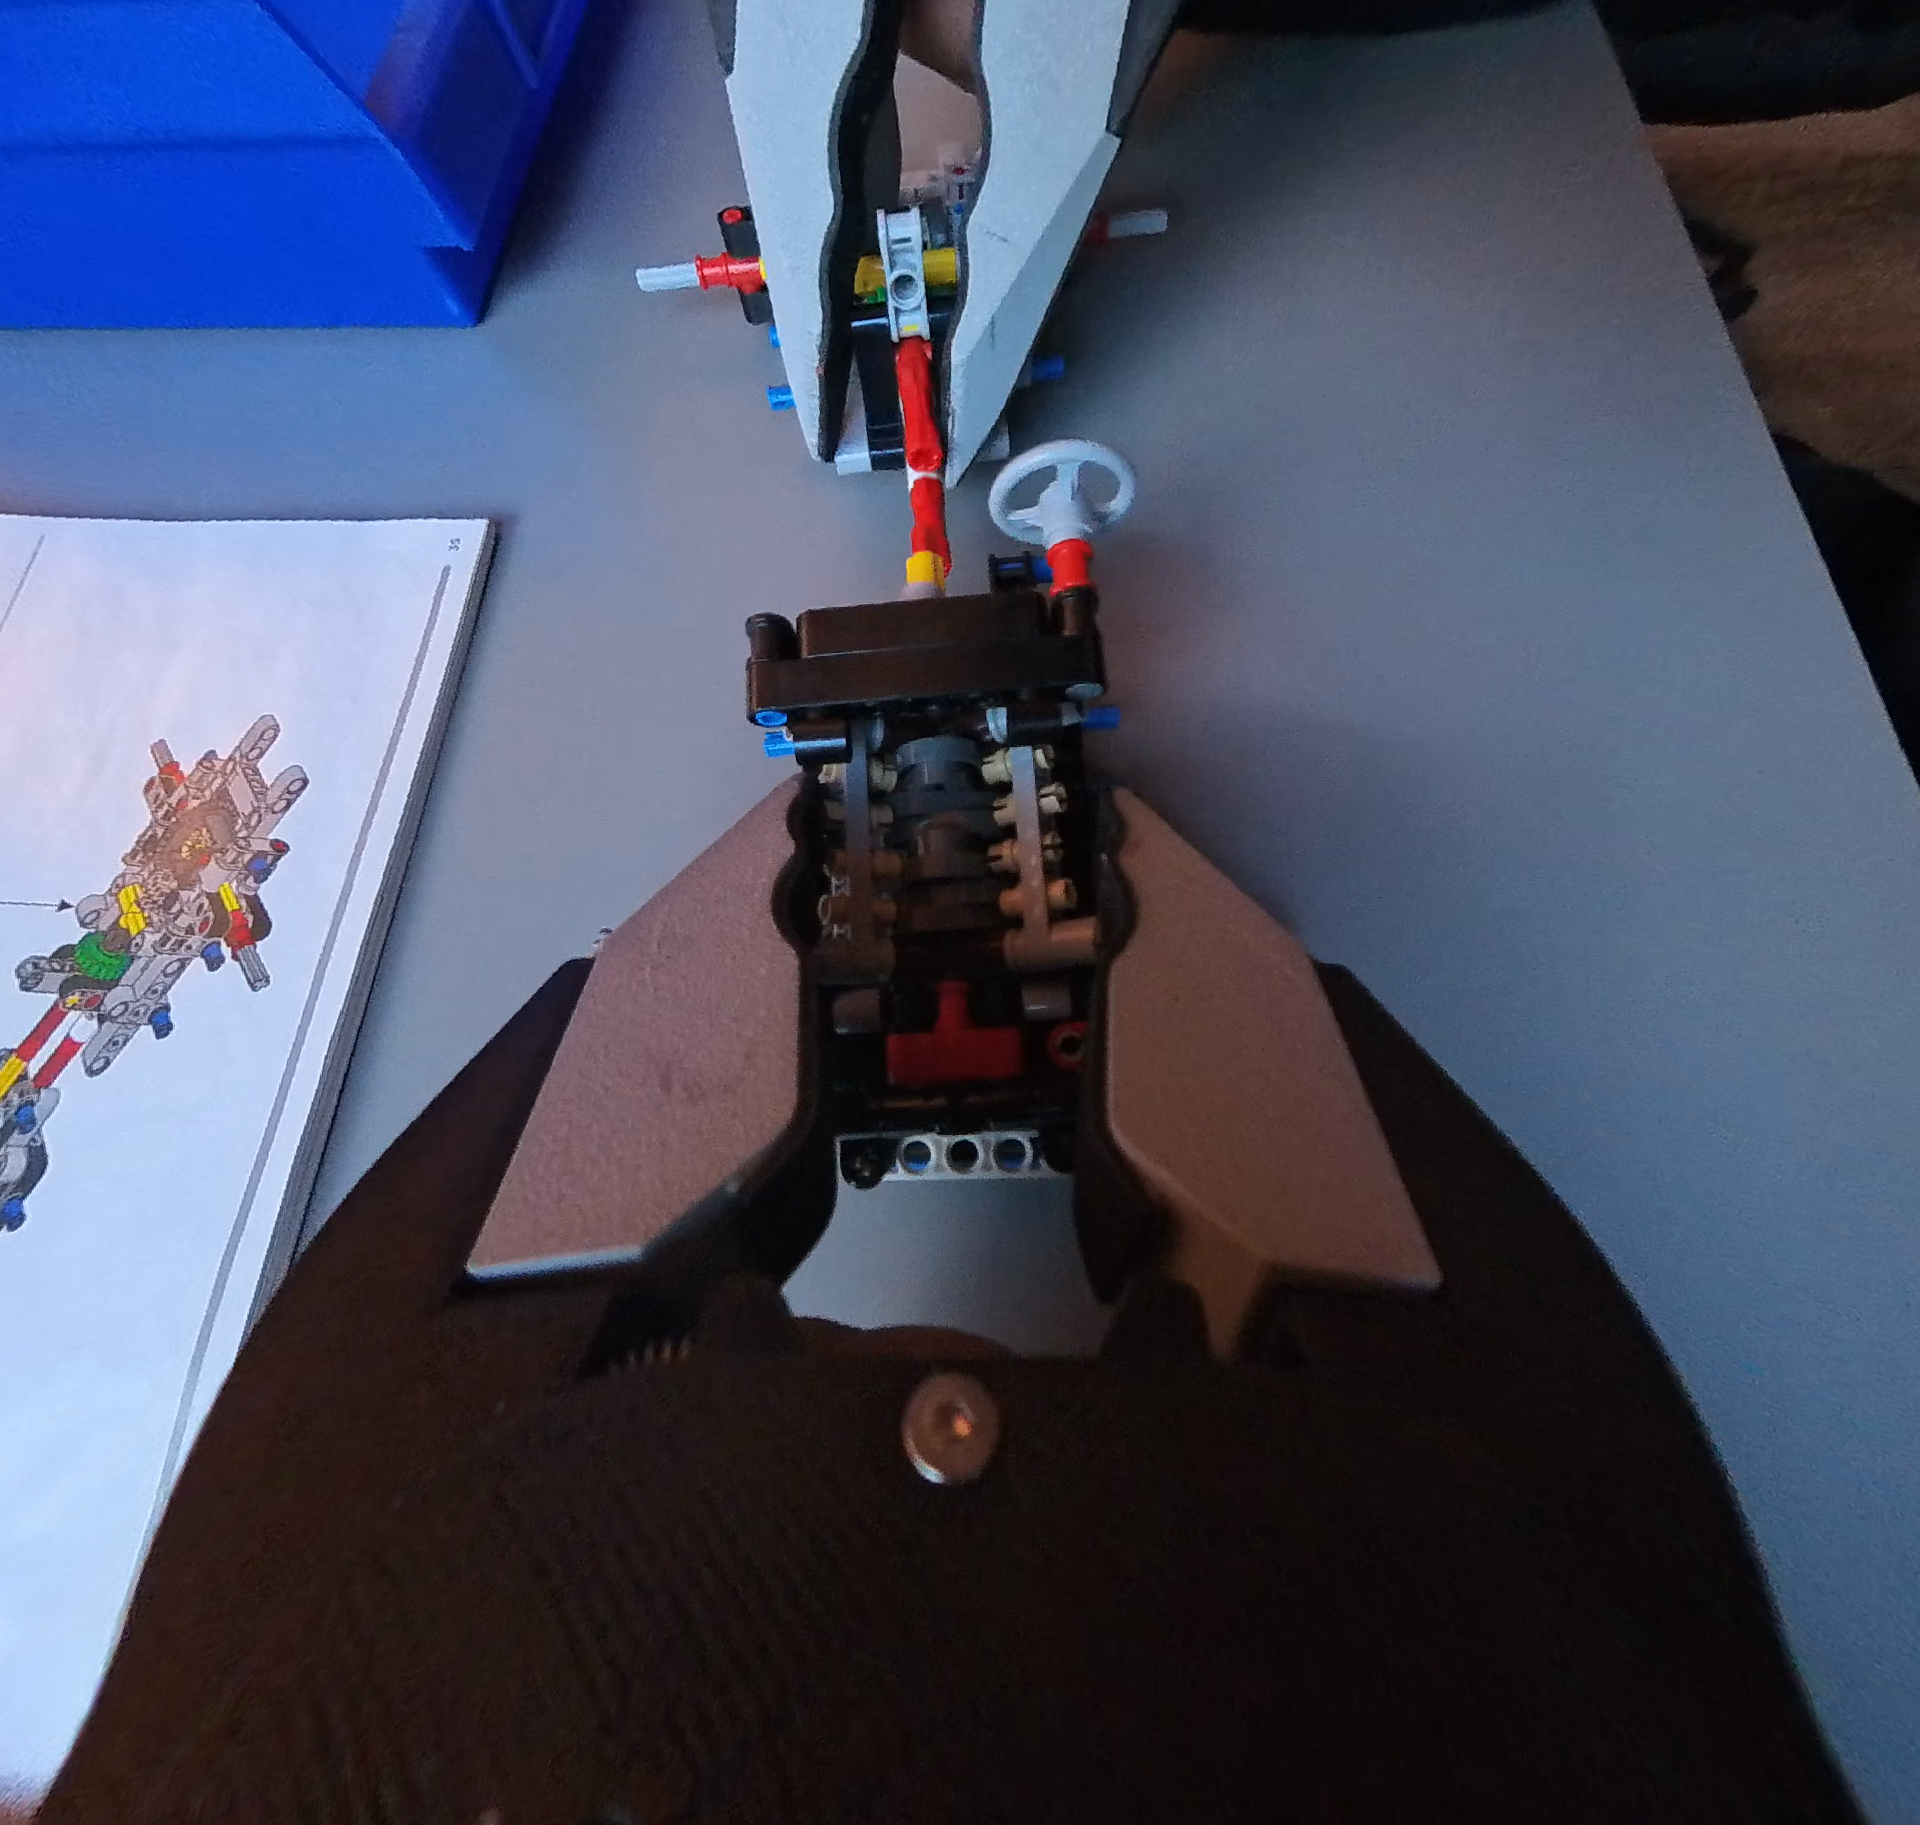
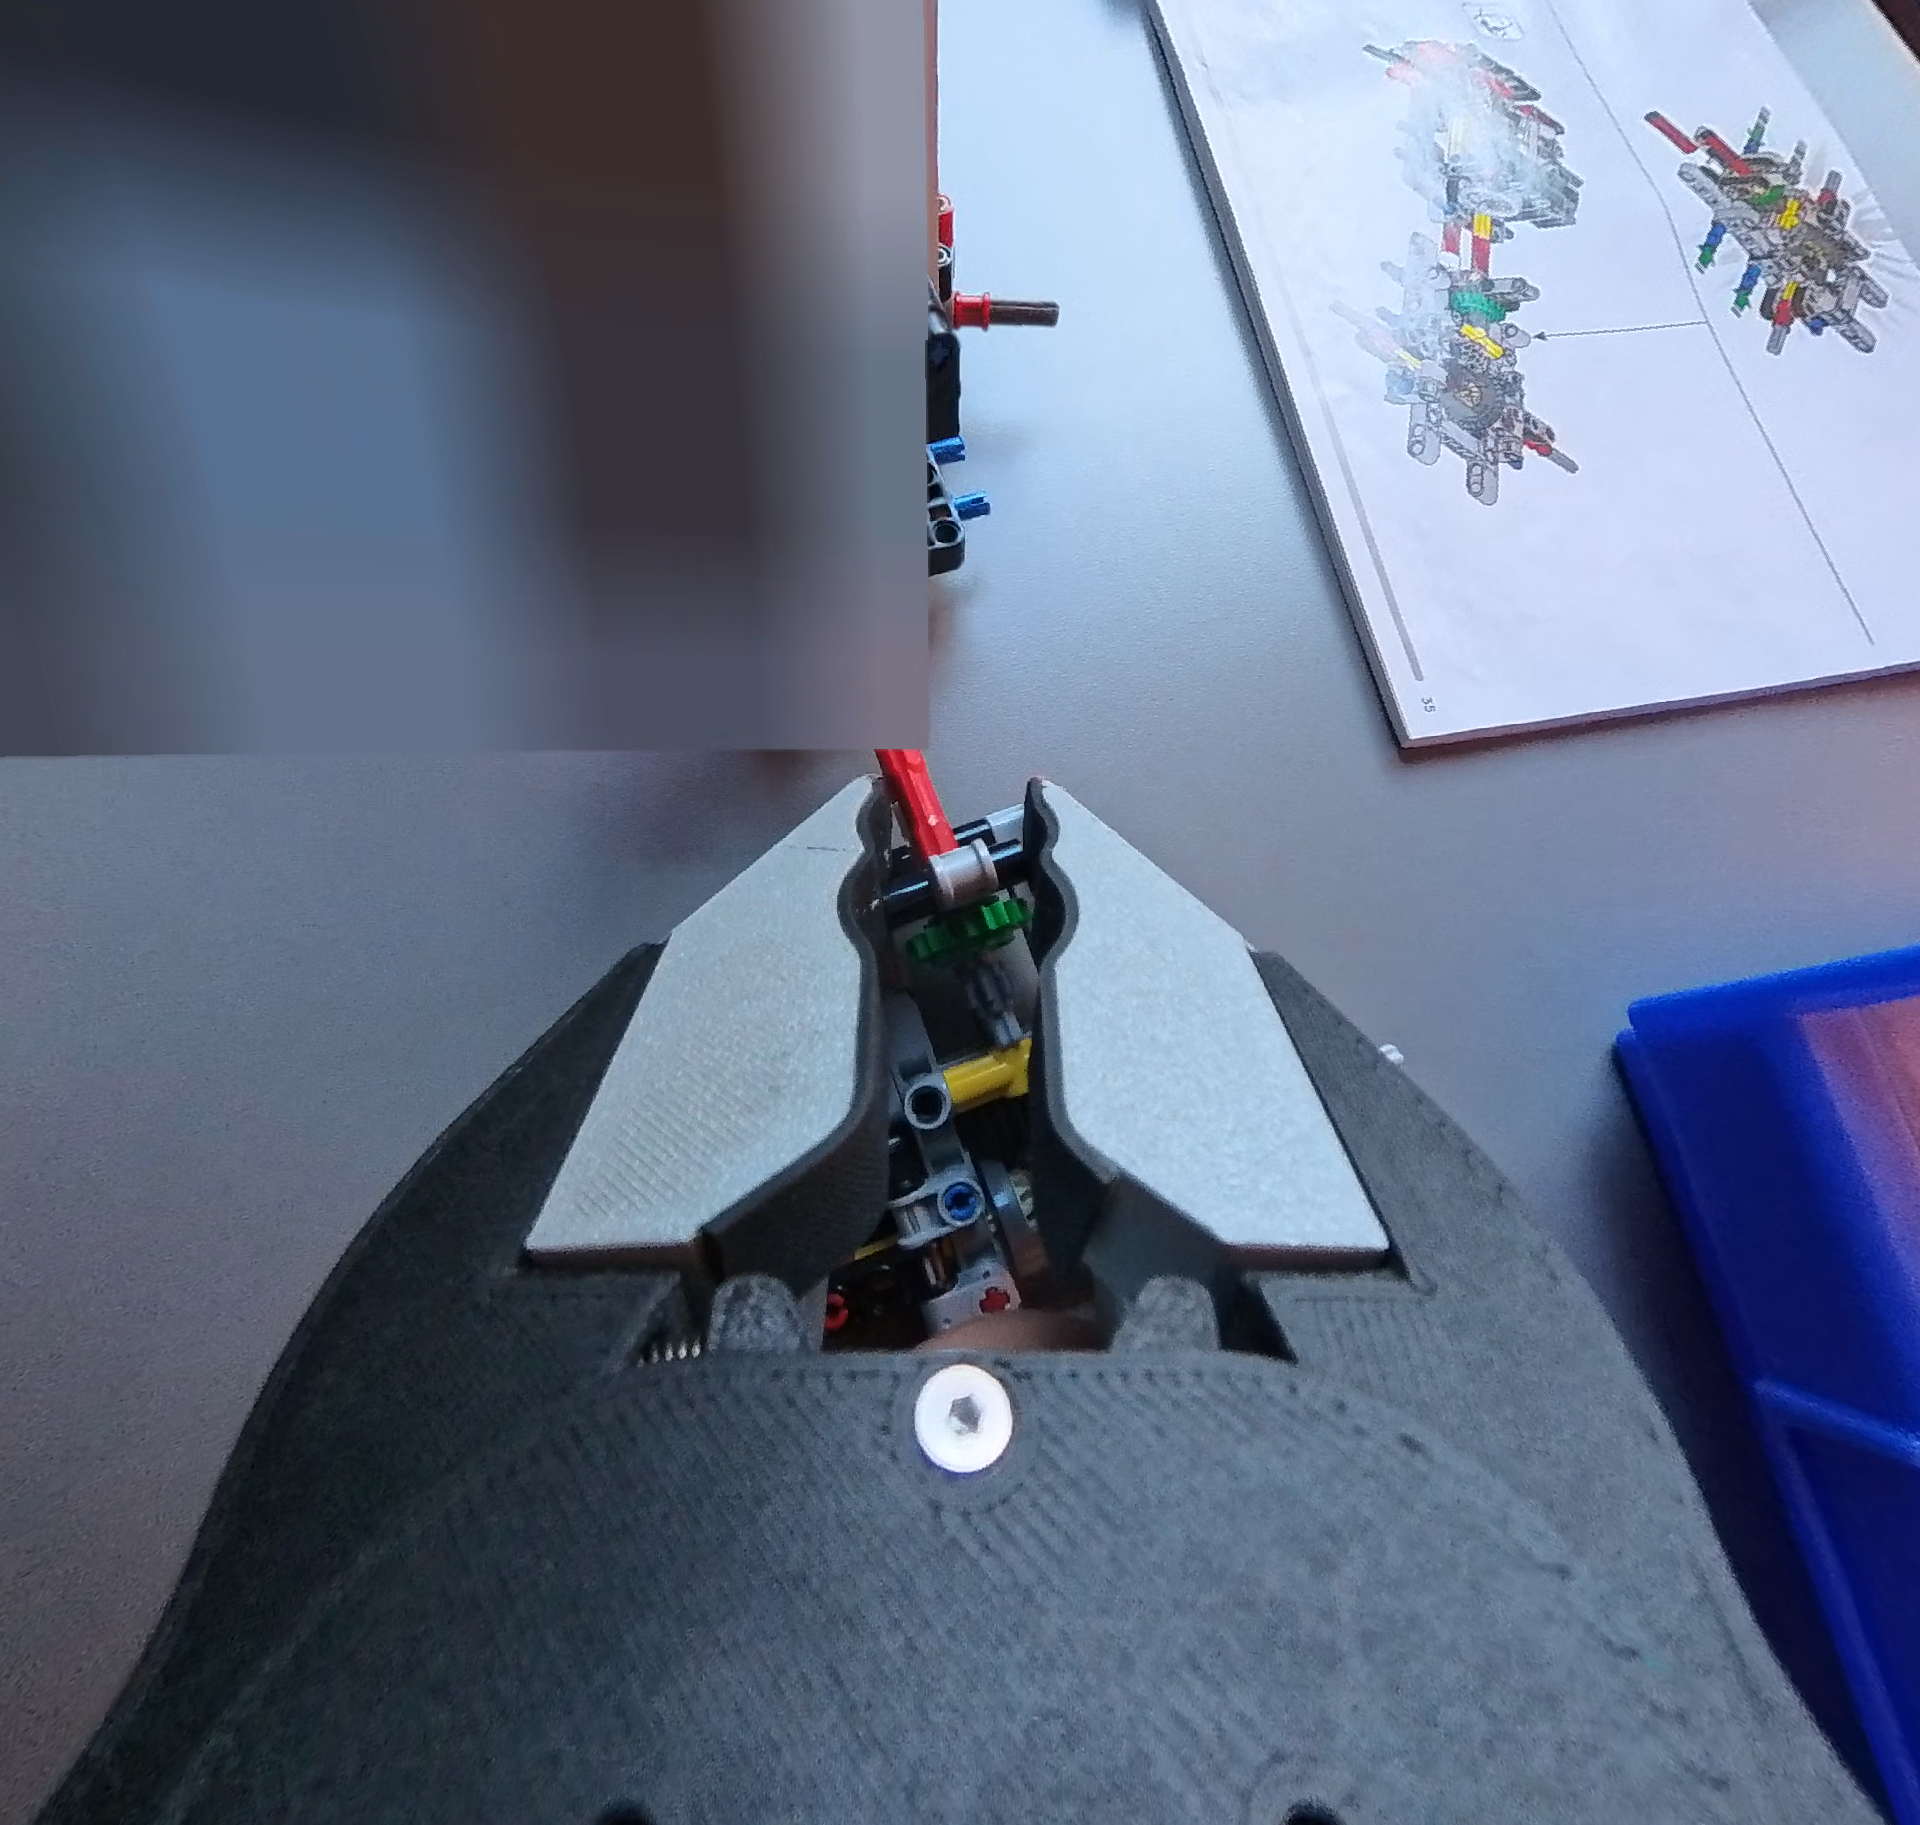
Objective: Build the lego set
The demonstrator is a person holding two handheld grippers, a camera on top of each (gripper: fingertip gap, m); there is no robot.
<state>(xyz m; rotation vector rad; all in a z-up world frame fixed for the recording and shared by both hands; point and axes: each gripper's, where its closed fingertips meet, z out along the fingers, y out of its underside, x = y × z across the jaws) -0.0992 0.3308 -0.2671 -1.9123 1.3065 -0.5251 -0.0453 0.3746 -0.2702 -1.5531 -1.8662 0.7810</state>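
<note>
My left gripper (image 1: 951, 799) is shut on a black brick-built block (image 1: 925, 663); both pads press its sides, and it rests on the grey table (image 1: 1455, 632). A white steering wheel (image 1: 1060, 492) stands at its far right corner. A red shaft (image 1: 920, 425) runs from the block to a second brick section (image 1: 904, 263). My right gripper (image 1: 899, 445), with pale fingers, is shut on that section from the far side. In the right wrist view the right gripper (image 2: 951, 809) clamps this section, with a green gear (image 2: 966, 928), a yellow piece (image 2: 987, 1074) and the red shaft (image 2: 914, 799).
An open instruction booklet (image 1: 208, 840) lies left of the left gripper; it also shows in the right wrist view (image 2: 1558, 321). A blue bin (image 1: 260, 113) stands at the far left and shows again in the right wrist view (image 2: 1787, 1256). A black part with pins (image 2: 945, 404) peeks from a blurred patch. The tips of one gripper are about 8 cm away from the tips of the other.
</note>
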